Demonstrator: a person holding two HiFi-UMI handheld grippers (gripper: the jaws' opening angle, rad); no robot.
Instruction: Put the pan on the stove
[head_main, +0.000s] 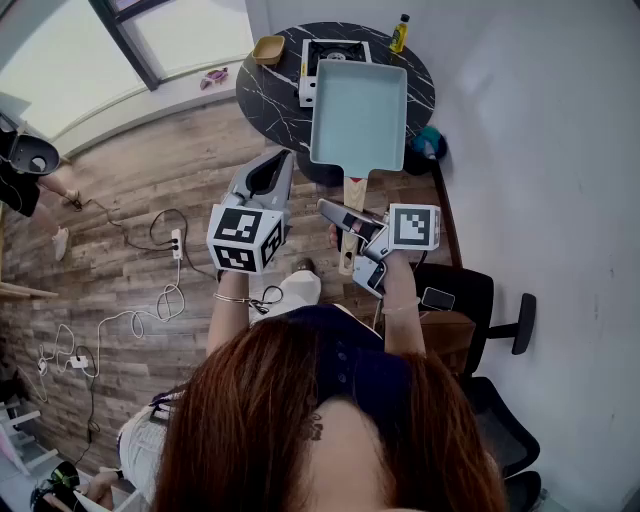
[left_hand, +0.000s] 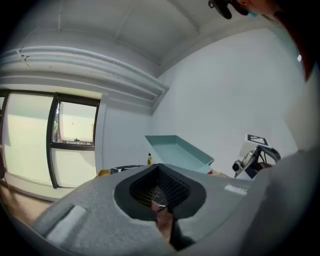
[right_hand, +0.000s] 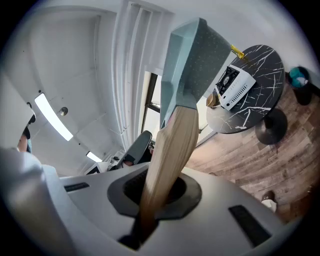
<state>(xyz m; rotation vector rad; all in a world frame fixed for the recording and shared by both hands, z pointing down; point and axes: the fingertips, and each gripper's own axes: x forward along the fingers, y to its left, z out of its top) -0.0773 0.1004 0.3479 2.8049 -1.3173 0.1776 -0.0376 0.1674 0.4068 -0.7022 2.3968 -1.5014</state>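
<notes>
Head view has the pan (head_main: 358, 112), a pale teal rectangular one, held up in the air between the person and the round black bench (head_main: 270, 105), its far end overlapping the white stove (head_main: 322, 55) from this angle. The right gripper view shows it is not down yet, with the stove well beyond and below it. The right tongs (head_main: 347, 222) are clamped on the wooden handle (head_main: 353, 190) near its tail end, and that is where I judge the trouble lies. All the pan's weight hangs out past a smooth handle, so it may sag or roll in the grip, tilt on the way down and land crooked on the burner. A dipped front edge could also catch the stove's side and shove the light unit across the bench, toward the yellow bottle (head_main: 400, 33) or the small wooden bowl (head_main: 267, 49) standing close by. The left tongs (head_main: 275, 165) are closed on nothing, off to the side, giving no support.
</notes>
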